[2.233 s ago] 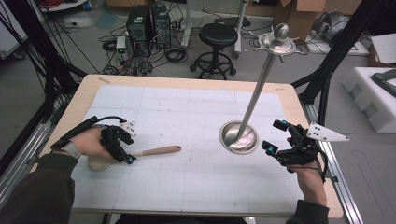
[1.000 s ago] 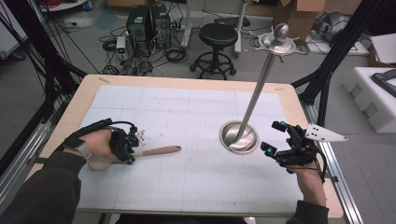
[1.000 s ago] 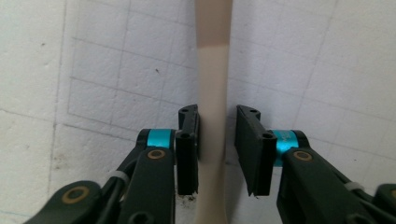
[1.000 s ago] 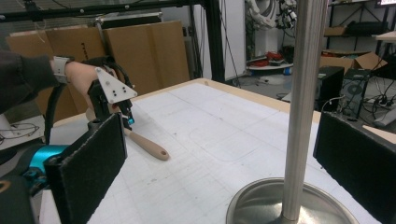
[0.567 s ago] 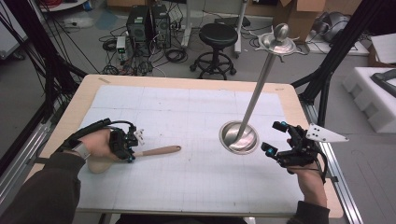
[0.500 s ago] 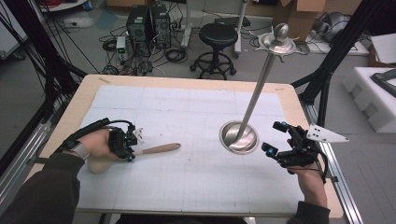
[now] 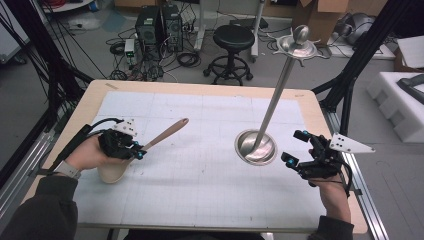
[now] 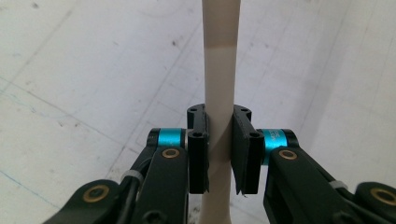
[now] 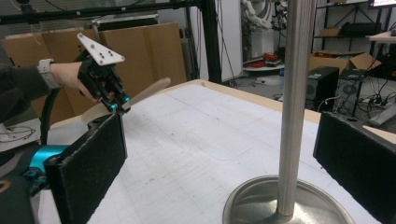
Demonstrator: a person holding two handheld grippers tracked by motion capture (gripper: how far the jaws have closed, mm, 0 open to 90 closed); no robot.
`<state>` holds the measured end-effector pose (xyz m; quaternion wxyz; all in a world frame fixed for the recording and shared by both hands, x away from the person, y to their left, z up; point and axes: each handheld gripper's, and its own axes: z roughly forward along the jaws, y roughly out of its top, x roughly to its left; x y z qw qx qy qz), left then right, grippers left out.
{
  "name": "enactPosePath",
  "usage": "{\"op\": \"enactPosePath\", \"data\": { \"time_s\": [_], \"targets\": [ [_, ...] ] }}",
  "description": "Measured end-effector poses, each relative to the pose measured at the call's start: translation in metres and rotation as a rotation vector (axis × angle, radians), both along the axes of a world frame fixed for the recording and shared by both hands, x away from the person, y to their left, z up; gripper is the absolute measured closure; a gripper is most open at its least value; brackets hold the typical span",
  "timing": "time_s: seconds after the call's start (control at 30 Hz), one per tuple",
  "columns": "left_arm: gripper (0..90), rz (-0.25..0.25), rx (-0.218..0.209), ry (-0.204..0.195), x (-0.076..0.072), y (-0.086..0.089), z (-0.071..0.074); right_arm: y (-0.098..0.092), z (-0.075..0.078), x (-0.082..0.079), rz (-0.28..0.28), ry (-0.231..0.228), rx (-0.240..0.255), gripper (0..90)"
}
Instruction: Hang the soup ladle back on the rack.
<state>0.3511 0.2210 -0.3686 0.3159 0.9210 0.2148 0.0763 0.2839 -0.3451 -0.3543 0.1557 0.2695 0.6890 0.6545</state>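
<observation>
While the metal stand (image 7: 260, 135) is taken as ref. point, everything else is placed from it. Stand: round steel base on the white gridded mat (image 7: 200, 180), tall pole leaning up & away w/ a knobbed top. Well apart from the base, on the person's left side, the left gripper (image 7: 136, 151) is seen in the high view; its pads are pinched on the handle of a wooden spatula (image 7: 165, 134), jaws having just been closing w/ the handle between them. In the left gripper view the pale shaft (image 8: 219, 70) is clamped between both black pads, running straight up past them. Handle end is tilted up, pointing toward the stand; the wide pale blade sits under the hand, whether touching the mat can't be told. Just beside the base, on the other side, the right gripper (image 7: 303, 150) is held w/ jaws spread wide, nothing gripped. In the right gripper view the pole (image 9: 294, 93) is framed between the two pads w/o contact, base directly ahead; the left gripper (image 9: 114, 100) & spatula (image 9: 147, 93) are seen far beyond the stand.
</observation>
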Motion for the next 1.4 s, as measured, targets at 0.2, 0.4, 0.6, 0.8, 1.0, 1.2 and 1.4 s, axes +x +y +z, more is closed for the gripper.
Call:
{"op": "enactPosePath", "data": {
  "time_s": [0.2,0.4,0.6,0.8,1.0,1.2,1.4],
  "targets": [
    [77.9,0.051,-0.147,-0.012,-0.006,0.006,0.005,0.001,0.000,0.001,-0.001,0.003,0.000,1.6],
    [78.0,0.090,-0.289,-0.072,-0.012,0.009,0.010,0.001,0.000,0.001,-0.001,0.002,-0.001,1.6],
    [77.9,0.150,-0.384,-0.127,-0.016,0.005,0.011,0.001,0.001,0.000,-0.002,0.000,-0.001,1.6],
    [77.9,0.168,-0.477,-0.189,-0.022,-0.004,0.012,0.001,0.001,0.000,-0.003,-0.002,-0.001,1.6],
    [78.0,0.170,-0.553,-0.225,-0.025,-0.012,0.016,0.001,0.001,-0.001,-0.004,-0.001,0.001,1.5],
    [78.0,0.150,-0.580,-0.242,-0.027,-0.025,0.022,0.000,0.001,-0.001,-0.007,0.001,0.005,1.6],
    [78.0,0.116,-0.592,-0.245,-0.027,-0.044,0.027,-0.001,0.001,-0.001,-0.008,-0.001,0.011,1.6]
  ]
}}
